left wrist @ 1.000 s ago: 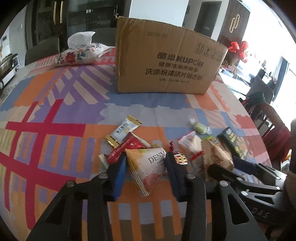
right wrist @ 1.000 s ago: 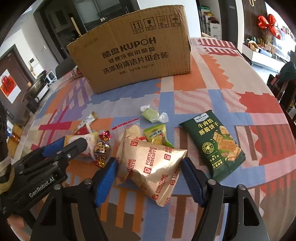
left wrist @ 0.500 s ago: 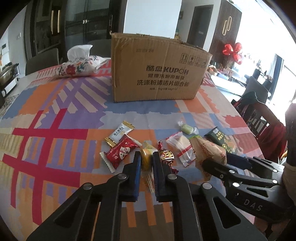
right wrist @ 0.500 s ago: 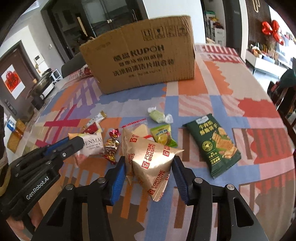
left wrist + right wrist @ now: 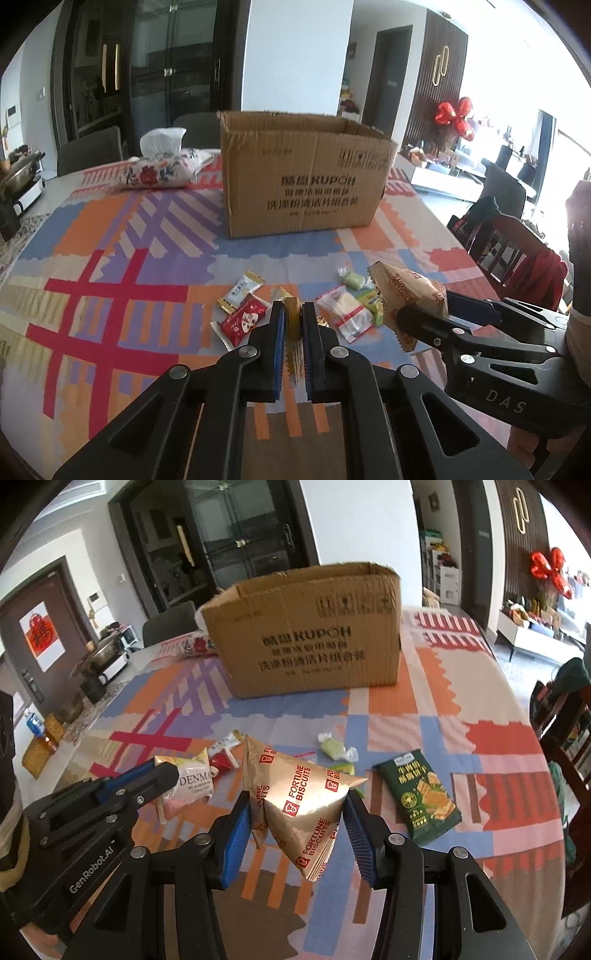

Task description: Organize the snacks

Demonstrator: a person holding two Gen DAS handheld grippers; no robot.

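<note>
The left claw was clamped tight on a pale, flat DENMA snack packet, held edge-on so its long axis ran along the fingers, off the patchwork-patterned surface. The right claw was squeezed onto a gold foil FORTUNE BISCUITS pouch, a pillow-like triangle with one corner pointing to 11 o'clock, another to 3 o'clock and its tail hanging toward 6 o'clock; it too was lifted clear of the surface.

From the right wrist view, the brown open-topped cardboard box stood at 12 o'clock, well apart from the claws, with bare cloth between. A dark green flat cracker packet lay at 3 o'clock of the pouch, its long axis running from 11 to 5 o'clock. A small green twist-wrapped candy sat at 1 o'clock, near the pouch.

From the left wrist view, a red wrapped snack lay just beside the left claw at 9 o'clock, a white gold-ended sachet at 10 o'clock, and a clear bag with a red stripe at 3 o'clock. A floral fabric tissue holder rested at 11 o'clock, left of the box. Nothing stood between either claw and the box.
</note>
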